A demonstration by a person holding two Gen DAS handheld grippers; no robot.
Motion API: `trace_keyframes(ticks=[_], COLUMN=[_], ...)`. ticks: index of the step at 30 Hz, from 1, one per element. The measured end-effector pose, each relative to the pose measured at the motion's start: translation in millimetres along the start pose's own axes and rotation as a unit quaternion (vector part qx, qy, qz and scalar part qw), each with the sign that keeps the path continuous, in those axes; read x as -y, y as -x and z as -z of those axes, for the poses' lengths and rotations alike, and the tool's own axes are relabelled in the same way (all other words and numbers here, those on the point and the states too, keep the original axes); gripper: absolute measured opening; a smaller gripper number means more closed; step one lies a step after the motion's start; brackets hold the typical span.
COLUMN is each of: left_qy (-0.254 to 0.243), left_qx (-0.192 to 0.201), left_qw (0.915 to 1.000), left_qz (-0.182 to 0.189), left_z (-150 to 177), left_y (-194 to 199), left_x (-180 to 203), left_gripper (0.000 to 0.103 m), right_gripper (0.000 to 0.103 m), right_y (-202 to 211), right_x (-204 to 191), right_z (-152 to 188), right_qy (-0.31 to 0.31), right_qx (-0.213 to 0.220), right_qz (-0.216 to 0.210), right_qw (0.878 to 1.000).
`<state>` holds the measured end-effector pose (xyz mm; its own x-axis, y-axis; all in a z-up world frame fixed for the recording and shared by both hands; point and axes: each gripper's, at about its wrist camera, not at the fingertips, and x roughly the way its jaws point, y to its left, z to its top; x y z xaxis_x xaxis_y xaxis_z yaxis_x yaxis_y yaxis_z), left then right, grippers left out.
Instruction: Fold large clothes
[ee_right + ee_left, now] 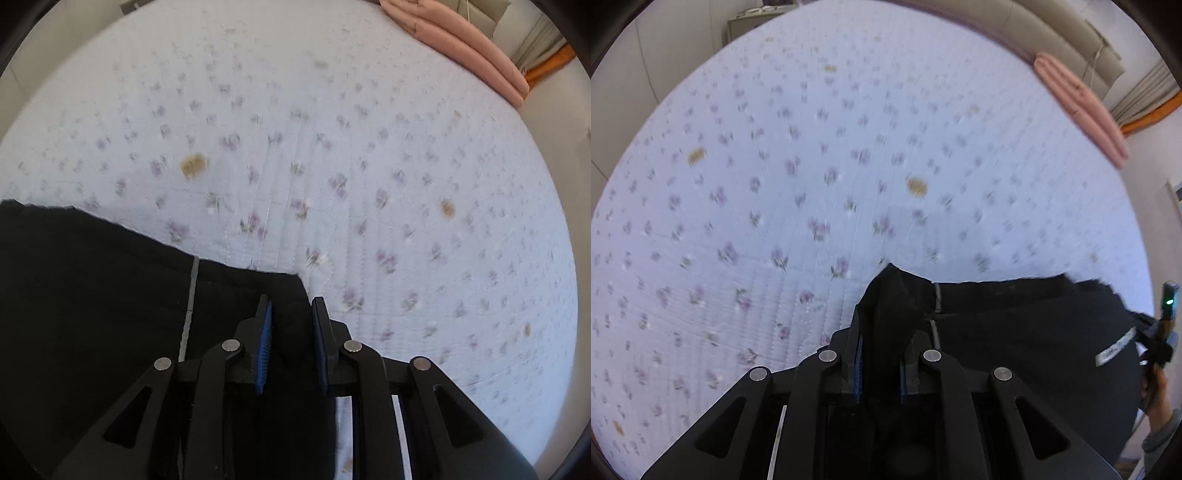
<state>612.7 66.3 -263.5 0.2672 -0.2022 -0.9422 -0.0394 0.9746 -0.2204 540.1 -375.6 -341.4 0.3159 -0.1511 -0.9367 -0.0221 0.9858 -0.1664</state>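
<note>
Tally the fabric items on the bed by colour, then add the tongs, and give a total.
Black garment: 1
Pink folded bedding: 1
Floral bed cover: 1
Tongs, left tongs and right tongs, both clamped on the black garment: 2
Total: 5

Black garment [92, 295] – thin grey stripe – spread over floral bedspread [332, 147].

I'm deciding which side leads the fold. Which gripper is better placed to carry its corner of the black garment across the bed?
Neither clearly; slight edge to the right gripper. Both pinch the black garment; the left gripper holds a bunched wad, the right a flat corner, with open floral bedspread ahead.
</note>
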Motion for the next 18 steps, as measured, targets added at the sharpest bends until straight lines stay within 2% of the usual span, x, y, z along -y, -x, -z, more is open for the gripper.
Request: trace_keyframes(ticks=[2,3,4,5,7,8,10,12,13,14,16,18], left_qy=[0.005,0.018,0.039,0.061,0.108,0.131,0.147,0.143,0.136,0.124,0.115,0.093], left_qx=[-0.006,-0.007,-0.007,-0.003,0.012,0.025,0.037,0.052,0.062,0.074,0.082,0.087], left_qw=[0.9998,0.9997,0.9992,0.9981,0.9939,0.9908,0.9882,0.9884,0.9880,0.9878,0.9879,0.9904], left_qz=[-0.020,-0.012,0.001,0.008,0.017,0.022,0.022,-0.006,-0.040,-0.058,-0.065,-0.054], left_z=[-1,-4,-6,-8,-11,-11,-10,-7,-2,4,18,37], left_y=[-10,-11,-7,-3,11,23,43,68,83,98,117,139], left_x=[-5,-12,-20,-30,-53,-67,-83,-90,-88,-87,-88,-69], left_gripper=[0.024,0.025,0.030,0.040,0.051,0.051,0.051,0.050,0.048,0.048,0.048,0.047], right_gripper=[0.023,0.023,0.023,0.023,0.026,0.037,0.047,0.047,0.048,0.049,0.049,0.049], right_y=[-2,-3,-5,-6,-6,-3,7,29,46,59,92,125], right_x=[-1,-1,-2,-4,-2,2,17,37,45,48,49,36], right_z=[-4,-7,-10,-14,-18,-18,-23,-24,-20,-16,-2,17], right_qy=[-0.009,-0.010,-0.006,-0.003,-0.003,-0.011,-0.044,-0.080,-0.094,-0.098,-0.094,-0.078], right_qx=[-0.003,-0.008,-0.012,-0.014,-0.020,-0.024,-0.025,-0.006,0.005,0.013,0.034,0.049], right_qz=[0.006,0.008,0.011,0.012,0.007,0.001,-0.010,-0.049,-0.058,-0.058,-0.059,-0.059], right_qw=[1.000,1.000,1.000,1.000,1.000,1.000,0.999,0.996,0.994,0.993,0.993,0.994])
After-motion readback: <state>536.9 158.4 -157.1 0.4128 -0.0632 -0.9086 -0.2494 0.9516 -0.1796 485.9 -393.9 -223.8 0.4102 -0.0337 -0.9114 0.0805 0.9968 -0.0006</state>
